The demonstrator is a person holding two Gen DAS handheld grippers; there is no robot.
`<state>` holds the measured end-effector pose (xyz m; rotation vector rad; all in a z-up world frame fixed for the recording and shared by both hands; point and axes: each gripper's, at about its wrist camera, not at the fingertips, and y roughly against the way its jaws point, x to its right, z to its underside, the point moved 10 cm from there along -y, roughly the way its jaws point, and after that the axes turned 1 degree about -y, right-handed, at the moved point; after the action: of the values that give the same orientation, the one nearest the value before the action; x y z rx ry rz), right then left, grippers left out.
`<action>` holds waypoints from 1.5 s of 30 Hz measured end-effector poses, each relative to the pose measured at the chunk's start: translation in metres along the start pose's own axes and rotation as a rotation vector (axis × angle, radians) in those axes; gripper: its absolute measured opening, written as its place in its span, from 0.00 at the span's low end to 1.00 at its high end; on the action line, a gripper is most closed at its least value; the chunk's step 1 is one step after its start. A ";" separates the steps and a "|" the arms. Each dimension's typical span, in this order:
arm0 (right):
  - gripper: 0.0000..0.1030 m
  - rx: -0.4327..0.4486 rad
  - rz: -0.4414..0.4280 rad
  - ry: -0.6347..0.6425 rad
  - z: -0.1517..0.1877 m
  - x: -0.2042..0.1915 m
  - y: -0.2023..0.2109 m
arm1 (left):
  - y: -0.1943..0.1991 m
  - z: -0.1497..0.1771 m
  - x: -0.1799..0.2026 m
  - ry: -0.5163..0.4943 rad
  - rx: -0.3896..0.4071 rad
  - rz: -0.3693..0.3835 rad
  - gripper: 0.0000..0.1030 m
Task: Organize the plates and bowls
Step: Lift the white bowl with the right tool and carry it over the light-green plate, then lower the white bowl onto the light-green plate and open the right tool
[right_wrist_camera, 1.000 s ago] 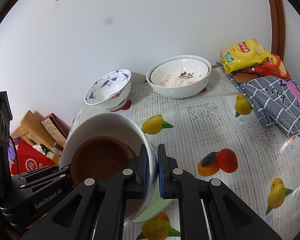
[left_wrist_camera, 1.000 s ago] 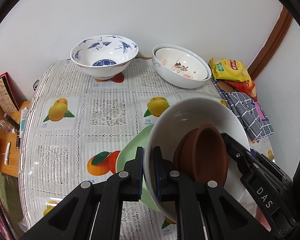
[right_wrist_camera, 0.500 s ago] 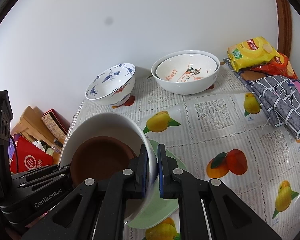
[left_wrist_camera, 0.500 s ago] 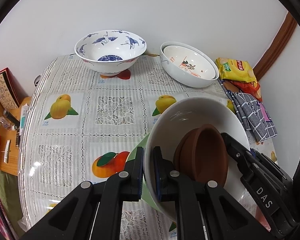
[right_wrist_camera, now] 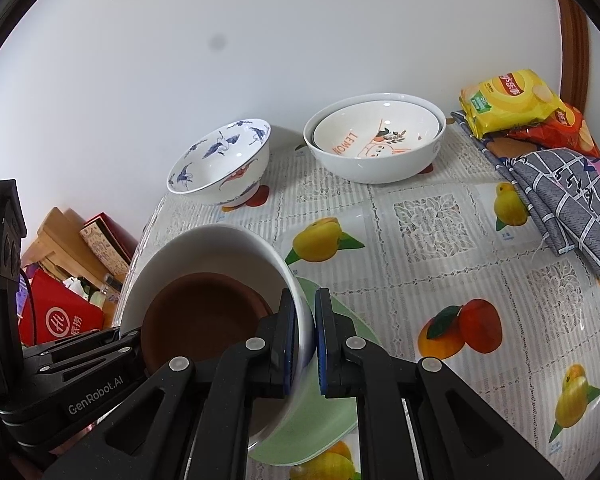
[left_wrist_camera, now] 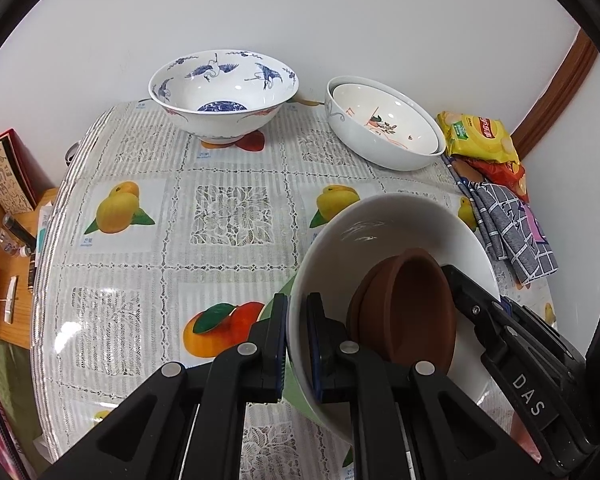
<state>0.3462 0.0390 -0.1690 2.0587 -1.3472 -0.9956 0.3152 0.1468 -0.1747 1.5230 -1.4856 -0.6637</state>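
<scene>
Between both tongs, white bowl, left tongs and right tongs pinching opposite rims

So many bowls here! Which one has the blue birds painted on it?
The blue-and-white bowl standing alone by the wall. The other bowls are plain white, lemon-printed or brown.

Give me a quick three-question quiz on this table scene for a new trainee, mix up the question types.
1. True or false: both claws, left and right, pinch the rim of the same white bowl.
2. What sits inside that white bowl? A) brown bowl B) spoon C) orange
3. Fill in: the lemon-print bowl is nested inside a larger ____ bowl.

Key: 1 true. 2 A, the brown bowl. 3 white.
</scene>
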 end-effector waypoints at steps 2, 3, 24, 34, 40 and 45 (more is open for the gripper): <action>0.10 -0.005 0.001 -0.001 0.001 0.001 -0.003 | -0.003 0.000 -0.001 0.001 -0.006 0.000 0.09; 0.10 -0.008 0.001 -0.001 0.002 0.002 -0.003 | -0.004 0.001 -0.001 0.002 -0.009 0.000 0.09; 0.10 -0.061 0.008 -0.009 0.020 0.010 -0.026 | -0.030 0.014 -0.007 0.014 -0.072 0.001 0.09; 0.09 -0.074 0.024 -0.012 0.024 0.023 -0.031 | -0.042 0.017 0.002 0.005 -0.096 0.009 0.09; 0.10 -0.081 0.032 -0.011 0.023 0.031 -0.034 | -0.045 0.014 0.005 -0.001 -0.093 0.009 0.09; 0.10 -0.081 0.028 -0.011 0.022 0.032 -0.036 | -0.048 0.013 0.004 -0.004 -0.090 0.004 0.09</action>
<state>0.3573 0.0238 -0.2190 1.9720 -1.3157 -1.0345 0.3288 0.1352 -0.2207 1.4508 -1.4424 -0.7218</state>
